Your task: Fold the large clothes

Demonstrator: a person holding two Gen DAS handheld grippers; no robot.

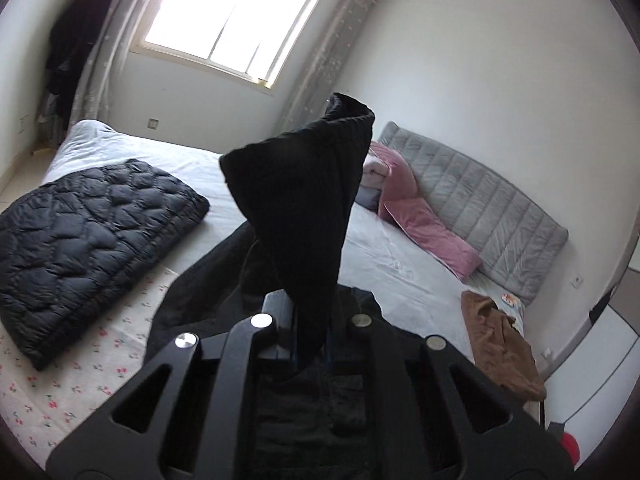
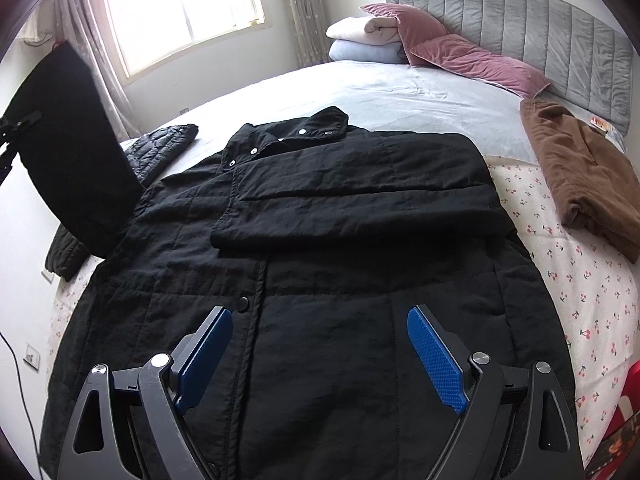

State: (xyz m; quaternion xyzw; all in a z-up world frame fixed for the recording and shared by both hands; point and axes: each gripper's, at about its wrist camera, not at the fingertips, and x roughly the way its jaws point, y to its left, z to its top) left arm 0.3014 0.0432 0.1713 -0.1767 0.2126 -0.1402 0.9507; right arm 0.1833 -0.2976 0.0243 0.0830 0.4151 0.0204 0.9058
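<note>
A large black coat (image 2: 320, 248) lies face up on the bed, collar toward the headboard, with one sleeve folded across its chest (image 2: 352, 208). My left gripper (image 1: 308, 332) is shut on the coat's other sleeve (image 1: 304, 200) and holds it lifted above the bed; that raised sleeve shows at the left of the right wrist view (image 2: 68, 152). My right gripper (image 2: 320, 344) is open and empty, hovering over the coat's lower front, with blue pads (image 2: 436, 360) apart.
A folded black quilted jacket (image 1: 88, 240) lies at the coat's left. A folded brown garment (image 2: 584, 176) lies at the right. Pink pillows (image 2: 472, 60) and folded blankets (image 2: 364, 40) sit by the grey headboard (image 2: 540, 20). A window (image 1: 232, 16) is behind.
</note>
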